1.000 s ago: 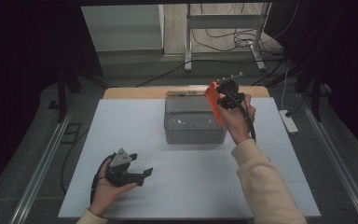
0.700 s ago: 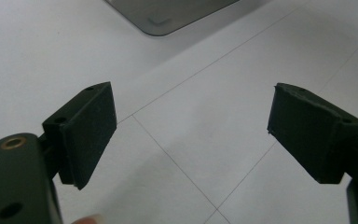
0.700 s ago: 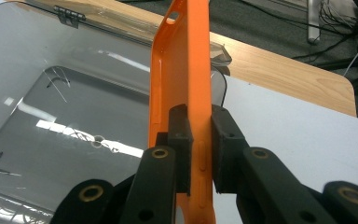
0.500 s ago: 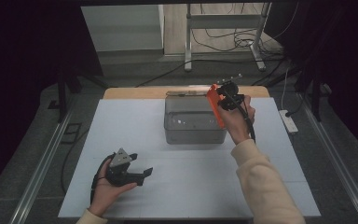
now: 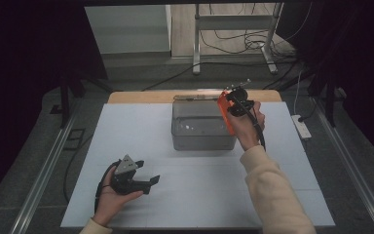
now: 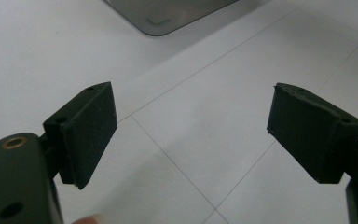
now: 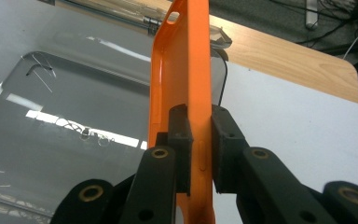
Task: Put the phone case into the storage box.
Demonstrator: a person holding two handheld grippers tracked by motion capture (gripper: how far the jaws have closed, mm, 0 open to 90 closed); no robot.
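Note:
An orange phone case (image 7: 186,70) stands on edge between the pads of my right gripper (image 7: 200,144), which is shut on its side wall. In the high view the orange phone case (image 5: 225,113) hangs over the right end of a clear grey plastic box (image 5: 202,127), with the right gripper (image 5: 234,105) above it. My left gripper (image 5: 148,183) rests low on the white table near the front left, held in a hand. Its jaws stand wide open in the left gripper view (image 6: 191,135), with only bare table between the pads.
The white table top (image 5: 282,165) ends at a wooden strip (image 5: 141,96) behind the box. A clear lid-like piece (image 7: 121,16) lies behind the box. Metal rails (image 5: 44,175) run along both sides; cables and a stand lie on the floor beyond.

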